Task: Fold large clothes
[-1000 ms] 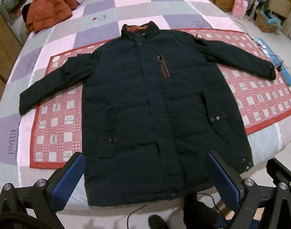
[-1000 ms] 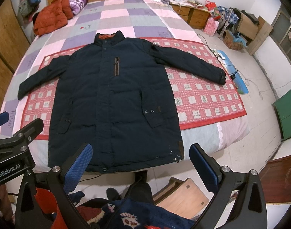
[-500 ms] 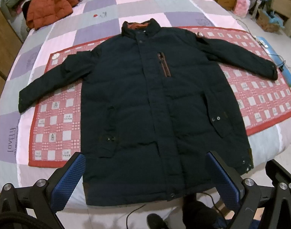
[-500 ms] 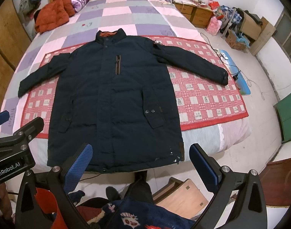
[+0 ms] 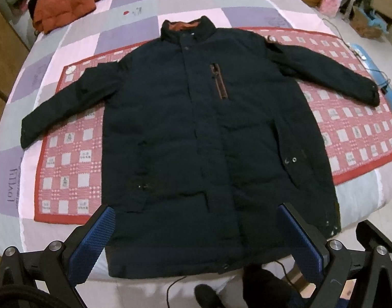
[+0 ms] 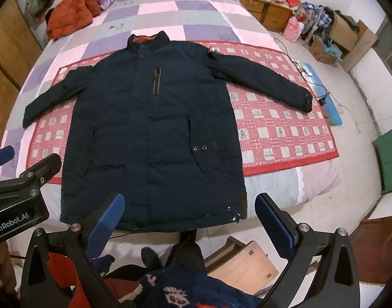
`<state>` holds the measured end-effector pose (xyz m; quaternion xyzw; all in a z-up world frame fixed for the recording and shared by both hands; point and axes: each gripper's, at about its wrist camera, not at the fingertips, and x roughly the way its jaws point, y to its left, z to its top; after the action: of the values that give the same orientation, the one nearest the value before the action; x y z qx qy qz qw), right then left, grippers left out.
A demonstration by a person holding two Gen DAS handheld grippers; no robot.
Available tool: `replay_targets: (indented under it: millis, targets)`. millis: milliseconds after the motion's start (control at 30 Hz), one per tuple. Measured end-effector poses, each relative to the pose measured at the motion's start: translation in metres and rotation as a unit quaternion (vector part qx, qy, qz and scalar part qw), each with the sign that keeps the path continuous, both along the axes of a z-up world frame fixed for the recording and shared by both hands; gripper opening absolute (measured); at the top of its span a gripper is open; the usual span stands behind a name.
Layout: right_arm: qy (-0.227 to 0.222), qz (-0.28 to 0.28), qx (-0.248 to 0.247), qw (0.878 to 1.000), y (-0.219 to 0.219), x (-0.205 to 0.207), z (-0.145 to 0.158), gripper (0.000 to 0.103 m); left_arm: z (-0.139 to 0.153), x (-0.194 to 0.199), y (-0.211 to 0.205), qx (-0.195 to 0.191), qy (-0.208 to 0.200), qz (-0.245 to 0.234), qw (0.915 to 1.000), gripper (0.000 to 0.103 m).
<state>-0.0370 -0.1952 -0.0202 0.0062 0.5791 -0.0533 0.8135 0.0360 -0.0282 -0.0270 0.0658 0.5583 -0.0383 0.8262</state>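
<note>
A large dark navy padded coat (image 5: 196,133) lies flat and face up on the bed, collar away from me, both sleeves spread out to the sides. It also shows in the right wrist view (image 6: 149,133). Its hem hangs at the near bed edge. My left gripper (image 5: 196,231) is open and empty, held above the hem. My right gripper (image 6: 190,218) is open and empty, above the coat's lower right corner. The left gripper's body (image 6: 18,192) shows at the left of the right wrist view.
A red checked mat (image 5: 350,138) lies under the coat on the patchwork bedspread (image 5: 134,2). An orange jacket (image 5: 65,2) lies at the bed's far left. Wooden drawers (image 6: 267,12) and clutter stand at the far right. A cable (image 5: 175,290) runs on the floor.
Both grippers have moved slightly forward toward the bed, so the coat looks a little larger. The coat has not moved.
</note>
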Motion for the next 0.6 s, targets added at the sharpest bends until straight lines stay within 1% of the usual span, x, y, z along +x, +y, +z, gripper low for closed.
replay_targets:
  millis: [233,367,500,600]
  targets:
    - [0.009,0.022,0.005,1.0,-0.018,0.032,-0.012,0.103,-0.01,0.027,-0.019,-0.002,0.006,0.019,0.9998,0.103]
    - [0.008,0.043,0.008,0.999,-0.031,0.056,-0.023,0.103,-0.021,0.044,-0.031,-0.003,0.008,0.034,0.9994,0.103]
    - [0.006,0.073,0.013,0.997,-0.041,0.084,-0.038,0.103,-0.038,0.062,-0.037,-0.009,0.008,0.054,0.9984,0.103]
    - [0.003,0.091,0.009,0.996,-0.044,0.11,-0.056,0.103,-0.054,0.077,-0.029,-0.017,0.008,0.074,0.9971,0.103]
